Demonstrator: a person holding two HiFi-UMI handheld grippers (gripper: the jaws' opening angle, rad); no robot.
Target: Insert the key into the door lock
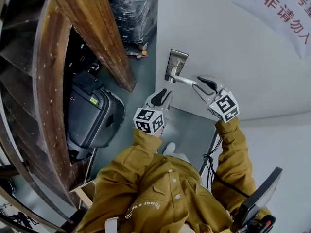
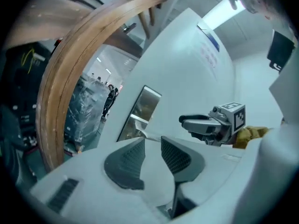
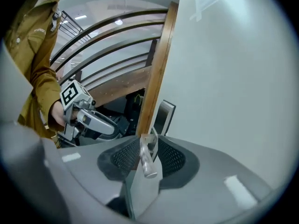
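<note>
On the white door (image 1: pixel 233 47) sits a metal lock plate (image 1: pixel 176 63) with a lever handle (image 1: pixel 186 80) sticking out to the right. My right gripper (image 1: pixel 200 84) is at the lever's free end. In the right gripper view the lever (image 3: pixel 147 155) lies between the jaws with a little room at each pad, so the gripper is open. My left gripper (image 1: pixel 166 96) hangs just below the lever, open and empty. From the left gripper view, the plate (image 2: pixel 140 112) lies beyond the open jaws. No key shows in any view.
A curved wooden stair rail (image 1: pixel 46 81) and a slanted wooden post (image 1: pixel 97 28) stand left of the door. A dark case (image 1: pixel 90 113) lies on the floor below them. Wrapped goods (image 1: pixel 133 8) sit farther back. A sign with red print (image 1: pixel 286 6) hangs on the door.
</note>
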